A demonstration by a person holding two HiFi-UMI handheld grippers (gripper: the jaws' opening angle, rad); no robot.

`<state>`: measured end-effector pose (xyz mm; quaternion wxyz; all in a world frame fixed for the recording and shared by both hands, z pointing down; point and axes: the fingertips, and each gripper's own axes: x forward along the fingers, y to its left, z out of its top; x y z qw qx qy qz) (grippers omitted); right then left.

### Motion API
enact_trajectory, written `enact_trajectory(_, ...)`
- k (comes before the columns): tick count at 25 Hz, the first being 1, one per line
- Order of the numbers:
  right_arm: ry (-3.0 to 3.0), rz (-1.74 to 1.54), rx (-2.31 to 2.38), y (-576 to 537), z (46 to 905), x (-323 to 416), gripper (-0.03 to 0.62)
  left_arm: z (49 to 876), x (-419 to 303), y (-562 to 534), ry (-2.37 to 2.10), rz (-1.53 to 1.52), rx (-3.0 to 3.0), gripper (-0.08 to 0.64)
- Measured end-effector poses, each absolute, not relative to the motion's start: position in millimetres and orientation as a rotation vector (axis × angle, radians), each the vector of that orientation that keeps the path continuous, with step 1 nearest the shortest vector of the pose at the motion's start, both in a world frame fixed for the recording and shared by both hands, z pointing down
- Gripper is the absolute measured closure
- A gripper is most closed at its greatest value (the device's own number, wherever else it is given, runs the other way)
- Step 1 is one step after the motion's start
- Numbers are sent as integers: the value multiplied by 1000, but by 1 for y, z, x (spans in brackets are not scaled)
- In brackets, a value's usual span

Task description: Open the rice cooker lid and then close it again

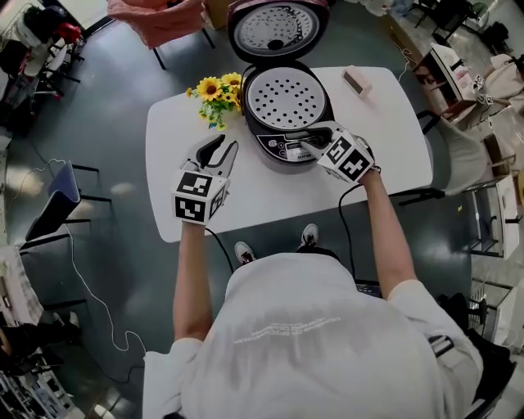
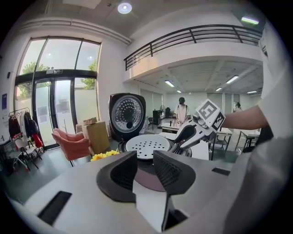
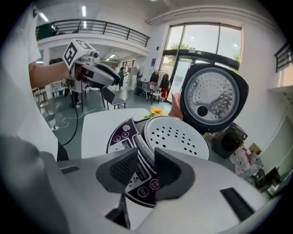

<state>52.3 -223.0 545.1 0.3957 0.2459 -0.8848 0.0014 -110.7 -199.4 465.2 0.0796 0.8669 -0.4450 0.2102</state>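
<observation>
The dark rice cooker (image 1: 286, 123) stands on the white table (image 1: 393, 131) with its lid (image 1: 278, 29) swung upright at the back, baring a white perforated inner plate (image 1: 285, 96). My right gripper (image 1: 313, 141) sits at the cooker's front control panel (image 3: 121, 135). Its jaws (image 3: 146, 167) are a little apart over the panel's rim and press on nothing. My left gripper (image 1: 223, 147) hovers over bare table left of the cooker, jaws (image 2: 145, 167) slightly apart and empty. The left gripper view shows the lid (image 2: 127, 114) and the plate (image 2: 147, 142) ahead.
Yellow flowers (image 1: 217, 94) lie on the table just left of the cooker. A small pink box (image 1: 356, 80) rests at the table's far right. A pink chair (image 1: 160, 20) stands behind the table. Cables trail off the table's near edge to the floor.
</observation>
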Motion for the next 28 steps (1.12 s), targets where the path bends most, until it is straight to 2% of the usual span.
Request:
enact_trajectory(13,-2484,101,1097,-261,456,100,437,408,-105,-228,-1424,560,2714,437)
enact_trajectory(22,-2599,39,1384,-252,369,144,417,359,-109,-237,-1493,401,2776,437)
enact_trajectory(28,-2593,-8,1459,-241,341,163,405,346,-117,-241,-1500,368,2810,437)
